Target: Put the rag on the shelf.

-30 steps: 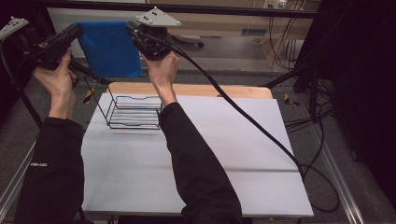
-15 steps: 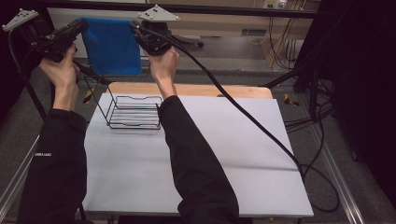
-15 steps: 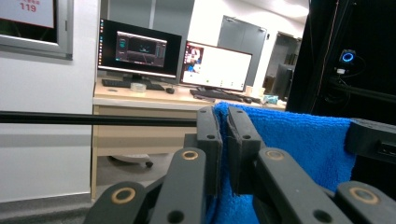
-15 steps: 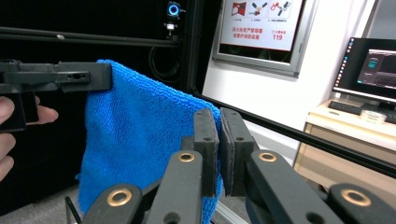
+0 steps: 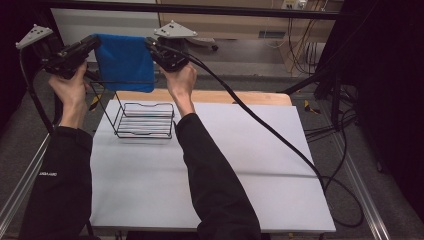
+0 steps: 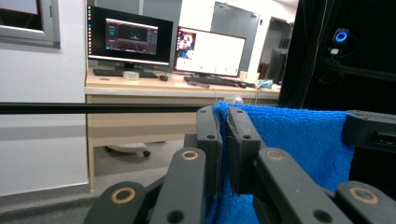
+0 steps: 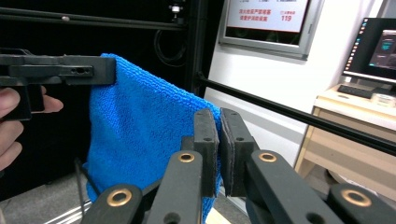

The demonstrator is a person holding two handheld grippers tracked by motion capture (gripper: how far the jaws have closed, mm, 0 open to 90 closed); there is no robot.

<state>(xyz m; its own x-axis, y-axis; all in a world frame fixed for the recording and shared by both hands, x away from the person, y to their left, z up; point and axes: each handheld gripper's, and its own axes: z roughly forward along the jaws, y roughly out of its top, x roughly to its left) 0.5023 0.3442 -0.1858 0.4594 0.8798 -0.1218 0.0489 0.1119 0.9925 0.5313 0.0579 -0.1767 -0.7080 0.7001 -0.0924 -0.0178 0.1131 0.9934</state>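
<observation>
Two grippers, left gripper (image 5: 87, 44) and right gripper (image 5: 155, 48), jaws clamped on the blue cloth's (image 5: 125, 62) top corners, have lifted it higher, stretched flat above the wire rack (image 5: 145, 120) on the desk (image 5: 210, 170), seemingly ready for draping.

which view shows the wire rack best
The high view: the black wire rack sits whole on the white table, below the blue cloth stretched between the left hand-held gripper and the right hand-held gripper. The two gripper views look along the cloth at the room and add nothing useful about the rack.
</observation>
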